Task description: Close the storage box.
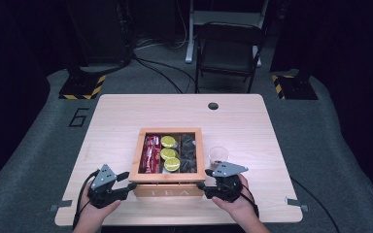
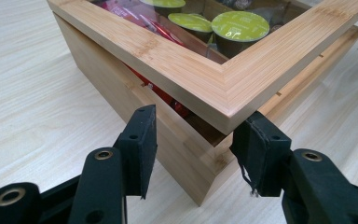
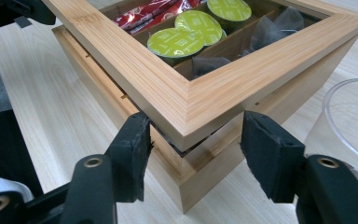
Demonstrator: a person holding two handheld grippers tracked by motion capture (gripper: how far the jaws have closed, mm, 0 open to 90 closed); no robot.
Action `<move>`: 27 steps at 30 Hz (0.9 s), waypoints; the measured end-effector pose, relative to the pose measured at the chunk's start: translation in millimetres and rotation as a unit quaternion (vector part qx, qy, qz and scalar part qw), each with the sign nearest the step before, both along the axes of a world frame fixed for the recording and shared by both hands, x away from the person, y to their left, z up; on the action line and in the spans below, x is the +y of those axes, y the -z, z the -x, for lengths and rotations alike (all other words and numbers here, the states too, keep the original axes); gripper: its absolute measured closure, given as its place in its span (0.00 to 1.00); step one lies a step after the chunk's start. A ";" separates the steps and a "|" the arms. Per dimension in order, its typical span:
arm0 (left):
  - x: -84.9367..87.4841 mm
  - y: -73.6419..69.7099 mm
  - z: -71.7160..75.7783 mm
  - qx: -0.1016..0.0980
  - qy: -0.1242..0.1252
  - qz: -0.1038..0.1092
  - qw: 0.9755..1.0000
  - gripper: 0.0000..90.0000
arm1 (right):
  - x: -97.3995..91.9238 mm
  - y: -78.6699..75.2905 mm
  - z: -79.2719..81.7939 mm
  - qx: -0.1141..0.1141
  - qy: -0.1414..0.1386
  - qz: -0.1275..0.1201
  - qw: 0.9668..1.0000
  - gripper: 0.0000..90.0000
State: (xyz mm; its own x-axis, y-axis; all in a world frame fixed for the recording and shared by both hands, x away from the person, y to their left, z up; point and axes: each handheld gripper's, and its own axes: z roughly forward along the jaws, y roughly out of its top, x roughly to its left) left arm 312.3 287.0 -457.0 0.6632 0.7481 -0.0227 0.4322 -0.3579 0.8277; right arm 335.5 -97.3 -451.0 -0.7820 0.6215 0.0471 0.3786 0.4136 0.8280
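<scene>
Two black grippers in your hands, left gripper (image 1: 125,184) and right gripper (image 1: 200,190) both parted, gripping nothing, jaws straddling near corners of glass-lidded bamboo tea box (image 1: 166,182), lid slightly ajar, mid-table.

Table (image 1: 126,116) bears tea box (image 1: 167,190); cup (image 1: 218,154)

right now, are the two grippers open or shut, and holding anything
left gripper: open, jaws either side of the tea box lid corner, gripping nothing
right gripper: open, straddling the other front lid corner, gripping nothing
</scene>
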 end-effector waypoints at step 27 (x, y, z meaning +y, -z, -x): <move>10.1 -7.0 -1.5 0.010 -0.014 0.014 1.000 0.45 | -11.2 -8.5 -3.1 -0.011 0.023 -0.023 0.999 0.45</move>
State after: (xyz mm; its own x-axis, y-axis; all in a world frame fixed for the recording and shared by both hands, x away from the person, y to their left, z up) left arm 313.8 297.0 -449.9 0.6413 0.7651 -0.0580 0.4589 -0.3218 0.8282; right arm 338.6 -108.4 -442.5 -0.7531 0.6552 0.0595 0.3784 0.3575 0.8538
